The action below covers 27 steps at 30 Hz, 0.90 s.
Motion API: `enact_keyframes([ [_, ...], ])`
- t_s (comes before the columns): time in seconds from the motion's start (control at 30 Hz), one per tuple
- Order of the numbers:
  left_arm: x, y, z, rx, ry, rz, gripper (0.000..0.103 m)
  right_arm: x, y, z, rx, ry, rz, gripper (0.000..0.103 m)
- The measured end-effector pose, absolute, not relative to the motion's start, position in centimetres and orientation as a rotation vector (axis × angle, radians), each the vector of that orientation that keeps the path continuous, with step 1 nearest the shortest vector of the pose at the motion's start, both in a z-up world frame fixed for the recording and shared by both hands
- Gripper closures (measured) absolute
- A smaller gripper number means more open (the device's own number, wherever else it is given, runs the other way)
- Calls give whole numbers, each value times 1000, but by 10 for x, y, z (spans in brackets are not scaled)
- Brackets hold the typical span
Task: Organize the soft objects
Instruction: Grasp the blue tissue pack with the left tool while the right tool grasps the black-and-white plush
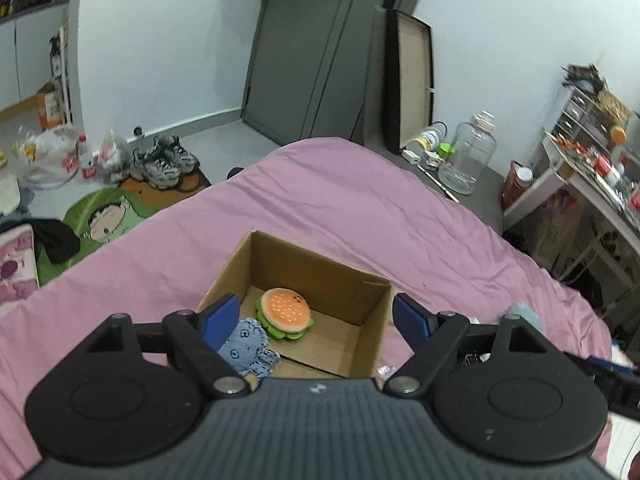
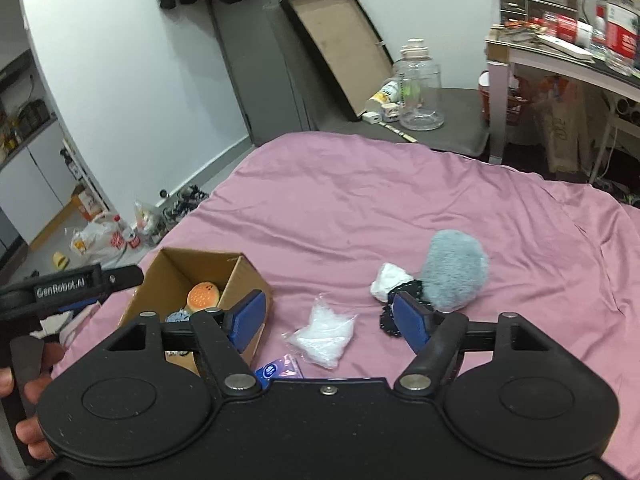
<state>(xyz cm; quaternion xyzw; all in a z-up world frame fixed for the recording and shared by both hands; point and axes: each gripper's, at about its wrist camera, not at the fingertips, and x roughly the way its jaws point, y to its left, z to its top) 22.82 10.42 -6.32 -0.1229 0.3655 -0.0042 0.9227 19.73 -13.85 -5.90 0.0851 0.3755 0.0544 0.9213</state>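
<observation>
At the far left of the right wrist view, a person's hand (image 2: 28,396) is gripping the handle of the left gripper (image 1: 316,316), whose black body is reaching in over the edge of the bed (image 2: 360,200) with its pink sheet. Seen from its own camera, the left gripper is hanging above a cardboard box (image 1: 340,280) with its jaws standing wide and nothing between the blue pads (image 1: 220,314). The box is sitting open on the sheet, and inside it a burger toy (image 1: 285,312) is lying on the floor of the box, with a blue knitted toy (image 1: 248,348) lying just beside it at the near-left corner, touching it.

To the right of the box, the right gripper (image 2: 332,320) is hovering over the sheet with its jaws wide apart too and holding nothing. Between its pads, lower on the sheet, a clear plastic bag (image 2: 324,338) of white stuffing is lying crumpled, and a small blue-printed packet (image 2: 276,368) is lying near it, close to the gripper's body. Further right, a white cloth (image 2: 388,280) is lying bunched up, touching a black lacy piece (image 2: 408,292) partly hidden behind the right pad. A grey fluffy toy (image 2: 454,268) is resting against those two, well apart from the box.
</observation>
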Motion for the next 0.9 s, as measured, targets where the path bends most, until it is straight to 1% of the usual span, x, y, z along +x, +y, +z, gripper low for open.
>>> enact_keyframes([
  [0.57, 215, 25, -56, -129, 788, 35, 21, 206, -206, -99, 319, 800, 109, 32],
  [0.63, 214, 15, -58, -118, 793, 51, 21, 210, -213, -107, 346, 820, 106, 34],
  [0.7, 213, 5, -60, -110, 798, 62, 21, 213, -218, -115, 367, 849, 108, 38],
  [0.83, 212, -13, -69, -110, 811, 84, 21, 220, -228, -127, 396, 872, 119, 39],
  [0.87, 213, -18, -71, -108, 819, 88, 24, 220, -229, -129, 403, 874, 123, 39],
  [0.9, 213, -21, -74, -109, 825, 92, 24, 221, -231, -131, 412, 876, 129, 40],
])
